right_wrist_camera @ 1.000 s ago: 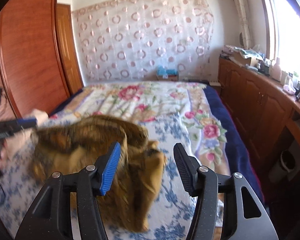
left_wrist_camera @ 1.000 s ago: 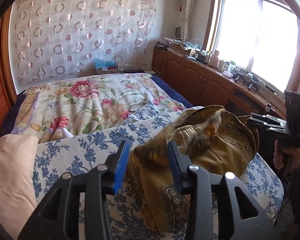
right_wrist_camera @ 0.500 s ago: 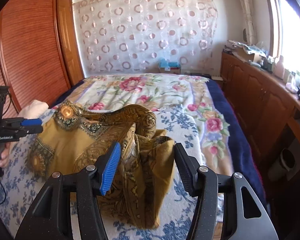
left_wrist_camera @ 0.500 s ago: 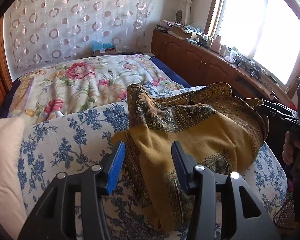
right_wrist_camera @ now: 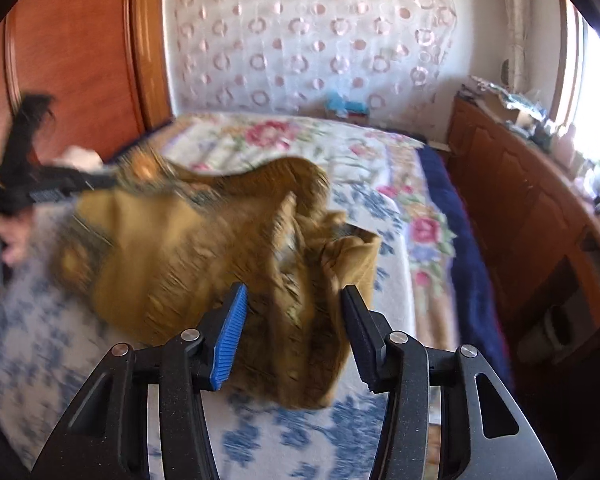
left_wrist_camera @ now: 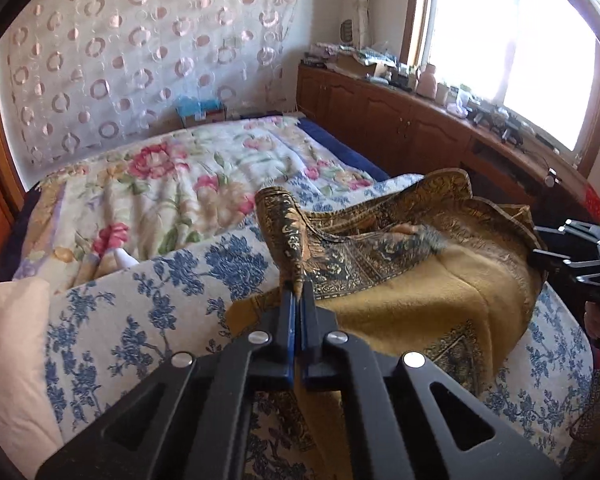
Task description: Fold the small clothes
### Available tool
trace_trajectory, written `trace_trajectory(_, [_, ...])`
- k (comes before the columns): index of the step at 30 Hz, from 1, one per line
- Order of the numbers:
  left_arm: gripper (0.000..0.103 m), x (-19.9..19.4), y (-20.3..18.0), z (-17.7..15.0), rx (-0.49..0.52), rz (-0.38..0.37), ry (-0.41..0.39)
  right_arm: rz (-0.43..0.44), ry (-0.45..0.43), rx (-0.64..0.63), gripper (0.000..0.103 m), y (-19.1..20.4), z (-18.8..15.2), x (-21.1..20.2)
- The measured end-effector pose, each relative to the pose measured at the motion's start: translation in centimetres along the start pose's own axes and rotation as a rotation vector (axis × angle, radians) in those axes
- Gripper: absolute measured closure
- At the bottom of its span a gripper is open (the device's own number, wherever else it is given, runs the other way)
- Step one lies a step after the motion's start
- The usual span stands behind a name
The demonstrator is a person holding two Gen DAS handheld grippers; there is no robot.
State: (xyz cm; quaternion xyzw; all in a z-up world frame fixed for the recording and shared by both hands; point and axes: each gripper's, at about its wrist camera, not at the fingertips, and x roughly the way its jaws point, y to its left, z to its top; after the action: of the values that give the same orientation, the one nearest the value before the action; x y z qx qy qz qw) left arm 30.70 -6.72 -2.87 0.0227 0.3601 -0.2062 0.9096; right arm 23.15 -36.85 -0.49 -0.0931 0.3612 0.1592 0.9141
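Note:
A mustard-yellow garment with a dark patterned border (left_wrist_camera: 420,300) lies crumpled on the blue-flowered bed cover (left_wrist_camera: 132,320). My left gripper (left_wrist_camera: 298,300) is shut on a folded patterned edge of it and holds that edge up. In the right wrist view the garment (right_wrist_camera: 188,248) is blurred. My right gripper (right_wrist_camera: 294,320) is open, its jaws just above the garment's near right part, holding nothing. The right gripper also shows at the right edge of the left wrist view (left_wrist_camera: 572,256); the left gripper shows at the left of the right wrist view (right_wrist_camera: 60,188).
A floral quilt (left_wrist_camera: 172,184) covers the far bed. A cream pillow (left_wrist_camera: 8,360) lies at the left. Wooden cabinets (left_wrist_camera: 400,128) with clutter run under the window on the right. A wooden wardrobe (right_wrist_camera: 80,60) stands at the left. A patterned curtain (right_wrist_camera: 320,32) hangs behind.
My left gripper has closed on the garment's patterned edge and lifted it. The right gripper stays open and the garment moves, blurred in its view.

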Motion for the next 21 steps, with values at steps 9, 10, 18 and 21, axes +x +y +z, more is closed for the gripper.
trace_trajectory(9, [0.103, 0.0, 1.6, -0.6, -0.042, 0.026, 0.026, -0.044, -0.013, 0.085, 0.099, -2.7, 1.3, 1.8])
trace_trajectory(10, [0.102, 0.2, 1.7, -0.6, -0.051, 0.022, 0.033, -0.044, -0.013, 0.096, 0.099, -2.8, 1.3, 1.9])
trace_trajectory(18, [0.060, 0.6, 2.9, -0.9, -0.077, -0.013, 0.060, -0.024, -0.020, 0.129, 0.039, -2.7, 1.8, 1.3])
trace_trajectory(21, [0.051, 1.3, 3.2, -1.3, -0.084, -0.015, 0.084, -0.004, -0.013, 0.133, 0.031, -2.6, 1.9, 1.9])
